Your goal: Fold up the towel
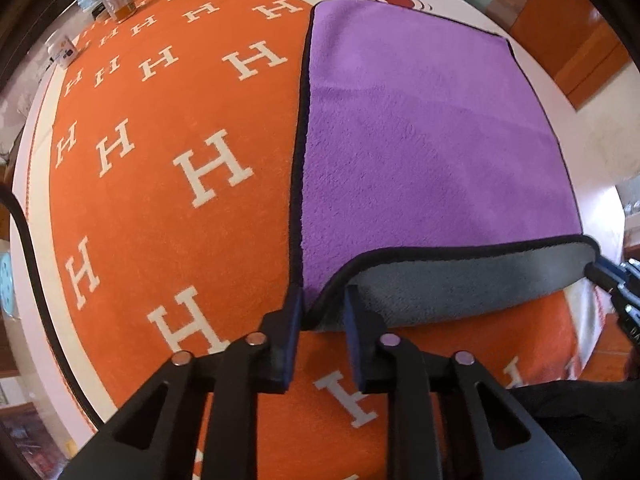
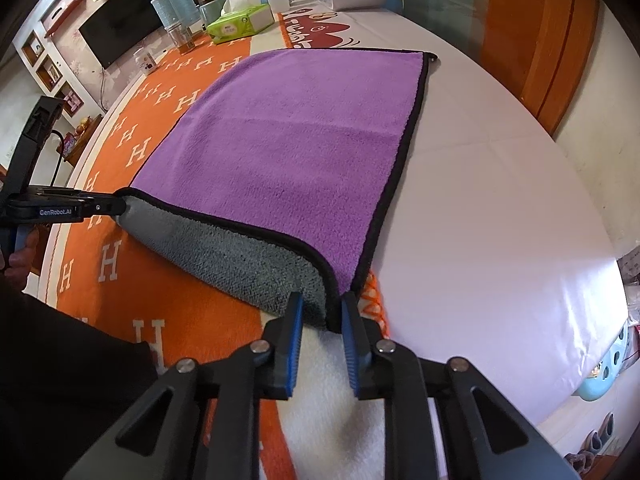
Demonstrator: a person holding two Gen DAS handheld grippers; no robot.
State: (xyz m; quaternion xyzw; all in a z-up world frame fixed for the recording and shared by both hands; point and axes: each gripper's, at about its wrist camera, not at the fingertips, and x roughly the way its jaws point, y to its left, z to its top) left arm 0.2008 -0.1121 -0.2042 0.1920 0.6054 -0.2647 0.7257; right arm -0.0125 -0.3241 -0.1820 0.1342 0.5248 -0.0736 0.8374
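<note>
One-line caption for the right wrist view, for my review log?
Both grippers, right and left, lift the purple towel's near corners, grey underside showing, above the orange blanket.

Readable: "GenRobot.AI" in white letters on the black body of the left gripper [image 2: 120,205], seen from the right wrist view at the left edge. Repeated white serif "H" letters all over the orange blanket [image 1: 168,208], row upon row. Red decorative lettering on a white cloth [image 2: 316,28] at the far edge of the table, too distorted to read. Small print on the green tissue pack [image 2: 240,22], illegible.
</note>
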